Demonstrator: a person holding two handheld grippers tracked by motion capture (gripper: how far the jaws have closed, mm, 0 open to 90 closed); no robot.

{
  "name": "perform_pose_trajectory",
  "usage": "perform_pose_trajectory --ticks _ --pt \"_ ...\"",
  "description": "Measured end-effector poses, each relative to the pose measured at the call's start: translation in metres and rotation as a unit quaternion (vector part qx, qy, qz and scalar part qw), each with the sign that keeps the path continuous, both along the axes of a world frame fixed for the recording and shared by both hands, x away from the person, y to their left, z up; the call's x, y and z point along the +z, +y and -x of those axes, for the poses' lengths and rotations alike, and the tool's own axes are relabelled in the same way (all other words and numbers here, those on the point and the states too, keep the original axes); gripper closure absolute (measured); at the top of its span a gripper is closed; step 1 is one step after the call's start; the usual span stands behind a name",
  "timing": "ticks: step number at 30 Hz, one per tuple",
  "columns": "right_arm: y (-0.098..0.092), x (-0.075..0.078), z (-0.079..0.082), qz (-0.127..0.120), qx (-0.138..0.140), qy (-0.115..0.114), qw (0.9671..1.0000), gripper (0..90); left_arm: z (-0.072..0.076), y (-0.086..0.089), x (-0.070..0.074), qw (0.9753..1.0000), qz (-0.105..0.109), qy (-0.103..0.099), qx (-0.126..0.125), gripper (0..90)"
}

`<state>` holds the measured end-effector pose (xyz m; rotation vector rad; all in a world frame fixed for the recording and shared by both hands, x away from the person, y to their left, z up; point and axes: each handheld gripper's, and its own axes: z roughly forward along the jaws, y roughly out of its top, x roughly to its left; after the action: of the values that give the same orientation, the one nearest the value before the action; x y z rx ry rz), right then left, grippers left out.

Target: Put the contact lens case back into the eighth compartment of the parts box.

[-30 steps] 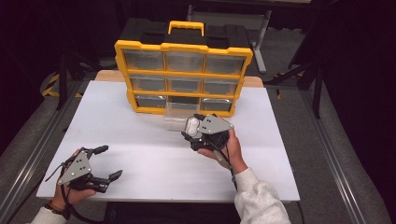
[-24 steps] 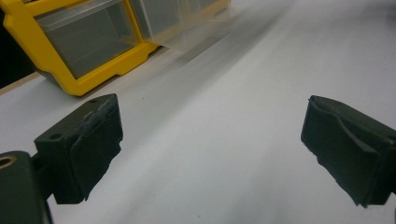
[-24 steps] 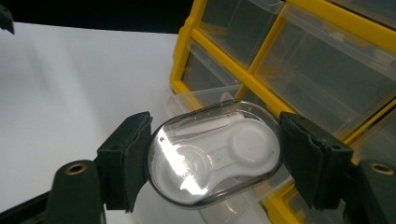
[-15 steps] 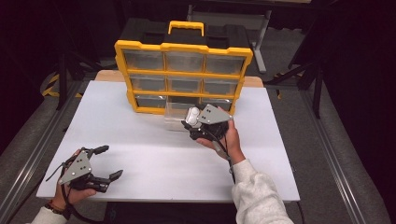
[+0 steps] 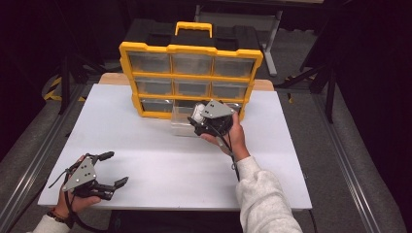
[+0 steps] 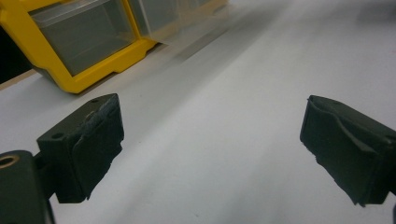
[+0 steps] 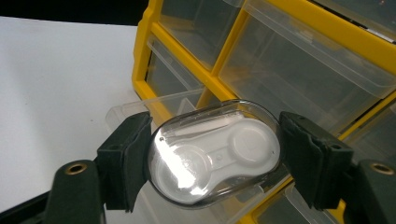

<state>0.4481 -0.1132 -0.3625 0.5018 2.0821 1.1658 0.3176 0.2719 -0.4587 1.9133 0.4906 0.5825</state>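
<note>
Two grippers work over a white rectangular table (image 5: 160, 145). At about 12 o'clock on that table stands a yellow plastic organizer cabinet with clear drawers and a yellow handle (image 5: 190, 77), three drawers wide and three rows high. One clear plastic drawer (image 5: 182, 119) in the bottom row, the middle one, is pulled out toward the person and rests on the table in front of the cabinet. The right gripper (image 5: 198, 116) sits at roughly 1 o'clock from the table's middle, right at that pulled-out drawer, with the person's right hand (image 5: 233, 136) behind it and a pale sleeve trailing toward 5 o'clock. In the right gripper view, the jaws are clamped from both sides on a clear oval plastic case with a white moulded insert (image 7: 215, 151), holding it by its two narrow ends; the case hangs just above the open drawer (image 7: 140, 109), with the yellow frame of the cabinet (image 7: 327, 25) close behind it. Whether the case touches the drawer I cannot tell. The left gripper (image 5: 111, 170) rests at about 7 o'clock, near the table's front edge and well apart from the cabinet, held in the person's left hand (image 5: 73, 201). In the left gripper view its jaws stand wide apart with nothing between them, bare white table (image 6: 210, 154) beneath, and a corner of the yellow cabinet (image 6: 84, 42) at 11 o'clock.
</note>
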Motion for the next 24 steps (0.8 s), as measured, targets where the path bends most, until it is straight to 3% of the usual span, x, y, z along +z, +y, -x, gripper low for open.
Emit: perform_pose_trajectory --ticks 12,24 --pt "-0.001 -0.008 -0.015 -0.011 -0.017 0.021 0.9996 28.8 0.0 0.0 -0.001 1.0 0.0 0.001 0.001 7.7" --pt "0.002 -0.015 -0.021 -0.003 -0.02 0.036 0.9991 28.8 0.0 0.0 -0.001 1.0 -0.001 0.001 -0.001 7.9"
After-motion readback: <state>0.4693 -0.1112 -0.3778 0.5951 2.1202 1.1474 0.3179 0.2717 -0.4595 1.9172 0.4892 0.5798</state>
